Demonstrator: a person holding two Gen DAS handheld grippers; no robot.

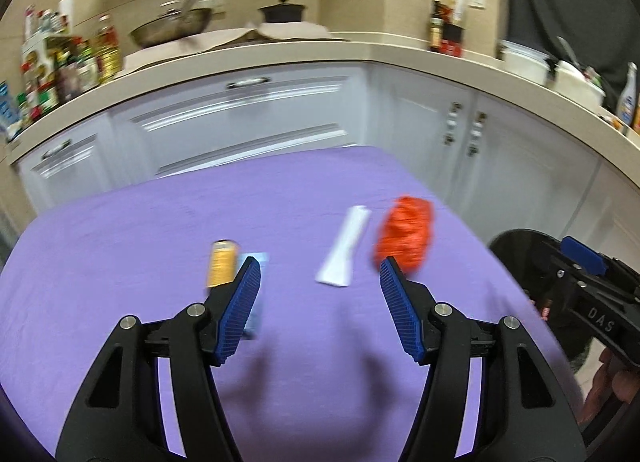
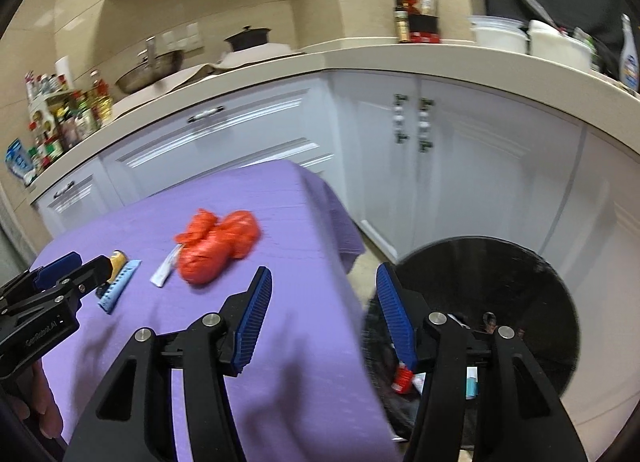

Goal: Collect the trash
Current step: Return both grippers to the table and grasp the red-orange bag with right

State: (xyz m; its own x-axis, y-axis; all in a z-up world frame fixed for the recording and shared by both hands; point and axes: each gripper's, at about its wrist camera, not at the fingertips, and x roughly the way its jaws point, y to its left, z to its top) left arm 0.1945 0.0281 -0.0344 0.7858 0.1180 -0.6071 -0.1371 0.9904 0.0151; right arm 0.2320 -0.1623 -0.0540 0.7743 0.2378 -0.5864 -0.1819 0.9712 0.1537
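On the purple table (image 1: pixel 160 222) lie a crumpled orange plastic bag (image 1: pixel 405 232), a white tube (image 1: pixel 346 248), a small yellow can (image 1: pixel 222 262) and a light blue wrapper (image 1: pixel 256 294). My left gripper (image 1: pixel 320 268) is open and empty above the table, just short of them. My right gripper (image 2: pixel 324 274) is open and empty over the table's right edge, above the black trash bin (image 2: pixel 500 302). The bag (image 2: pixel 216 248), tube (image 2: pixel 165 272), can (image 2: pixel 117 260) and wrapper (image 2: pixel 118 290) also show in the right wrist view. The left gripper (image 2: pixel 60 266) shows there too.
The bin (image 1: pixel 520 250) stands on the floor right of the table and holds some trash (image 2: pixel 404 378). White cabinets (image 1: pixel 260 118) and a counter with a pan (image 1: pixel 172 26), a pot (image 1: pixel 282 12) and bottles (image 1: pixel 72 62) stand behind.
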